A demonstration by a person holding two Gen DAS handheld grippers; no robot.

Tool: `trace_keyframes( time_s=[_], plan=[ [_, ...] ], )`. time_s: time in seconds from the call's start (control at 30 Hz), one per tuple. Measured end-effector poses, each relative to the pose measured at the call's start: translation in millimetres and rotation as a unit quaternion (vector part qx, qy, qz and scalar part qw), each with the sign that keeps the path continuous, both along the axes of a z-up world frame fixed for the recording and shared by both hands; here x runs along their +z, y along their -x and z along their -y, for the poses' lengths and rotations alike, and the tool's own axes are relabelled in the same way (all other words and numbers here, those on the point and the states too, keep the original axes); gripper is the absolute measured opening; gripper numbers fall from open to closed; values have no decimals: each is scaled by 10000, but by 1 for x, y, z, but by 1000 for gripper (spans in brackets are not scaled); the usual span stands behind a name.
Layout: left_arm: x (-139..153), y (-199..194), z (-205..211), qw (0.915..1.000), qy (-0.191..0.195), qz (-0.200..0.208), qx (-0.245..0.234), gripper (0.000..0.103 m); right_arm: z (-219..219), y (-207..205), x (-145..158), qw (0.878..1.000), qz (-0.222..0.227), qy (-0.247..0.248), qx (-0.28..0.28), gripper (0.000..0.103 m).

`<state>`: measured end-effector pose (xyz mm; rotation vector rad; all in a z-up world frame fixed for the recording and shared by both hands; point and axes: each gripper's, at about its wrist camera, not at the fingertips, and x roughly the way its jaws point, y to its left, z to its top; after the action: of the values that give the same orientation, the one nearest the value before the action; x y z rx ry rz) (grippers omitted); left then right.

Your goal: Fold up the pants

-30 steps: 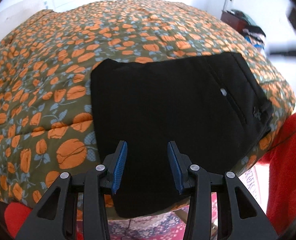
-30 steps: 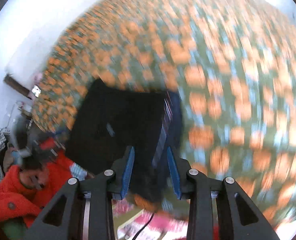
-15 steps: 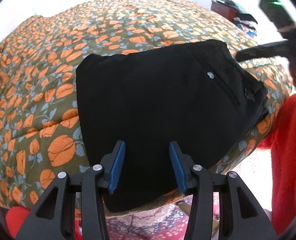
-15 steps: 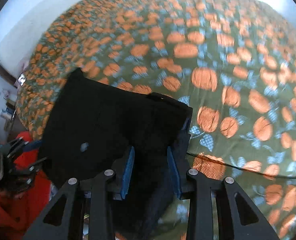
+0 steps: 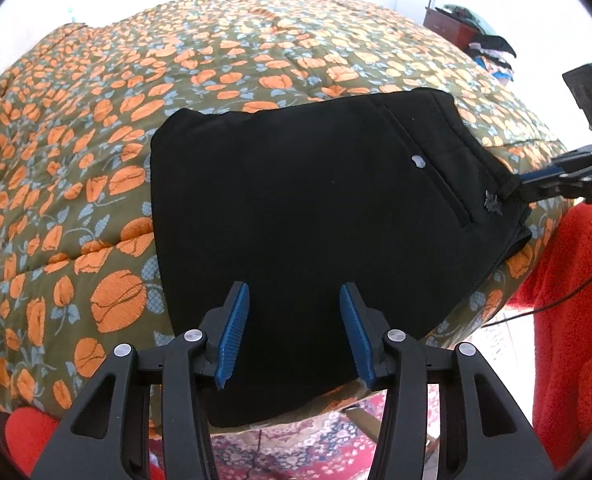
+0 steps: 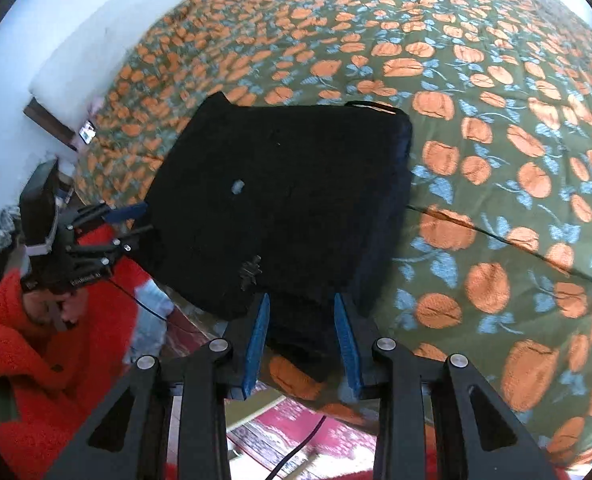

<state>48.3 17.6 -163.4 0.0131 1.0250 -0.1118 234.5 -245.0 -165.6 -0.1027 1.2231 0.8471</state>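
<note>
The black pants (image 5: 315, 216) lie folded into a thick rectangle on the bed near its front edge, with a small white button and a pocket seam on top. They also show in the right wrist view (image 6: 280, 204). My left gripper (image 5: 294, 330) is open and empty, just above the pants' near edge. My right gripper (image 6: 300, 338) is open and empty at the waistband corner of the pants. It also shows at the right of the left wrist view (image 5: 535, 178), and the left gripper shows at the left of the right wrist view (image 6: 132, 220).
A green bedspread with orange flowers (image 5: 136, 92) covers the bed. The person's red fleece sleeves (image 5: 567, 312) are at the bed's edge. A patterned red rug (image 5: 296, 452) lies on the floor below. A dresser with clothes (image 5: 467, 32) stands far right.
The right gripper has swung in from the side and settled at the waistband corner. The left gripper has drawn back slightly. The pants have not moved.
</note>
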Motion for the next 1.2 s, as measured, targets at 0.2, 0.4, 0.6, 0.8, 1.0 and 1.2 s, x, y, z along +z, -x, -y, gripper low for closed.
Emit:
trace_keyframes(
  time_s=[0.2,0.4,0.6,0.8,1.0,1.2],
  plan=[
    [6,1,-1,9998,156,88,43,56,-1,25,11,9972,218,621,361,0],
    [-4,-4,15,9998,-116,-72,-152,56,9,20,-22,9943,-48,1063,100,0],
    [-2,-6,17,9998,-165,-105,-74,57,9,8,44,9965,681,273,-394,2],
    [-2,-5,16,9985,-537,-142,21,57,-40,26,-4,9957,458,740,305,3],
    [-2,-11,11,9973,-677,-185,199,57,-53,0,40,9948,839,579,75,6],
    [-1,-11,10,9954,-900,-220,224,60,-74,-53,15,9900,1010,786,-591,63]
  ],
)
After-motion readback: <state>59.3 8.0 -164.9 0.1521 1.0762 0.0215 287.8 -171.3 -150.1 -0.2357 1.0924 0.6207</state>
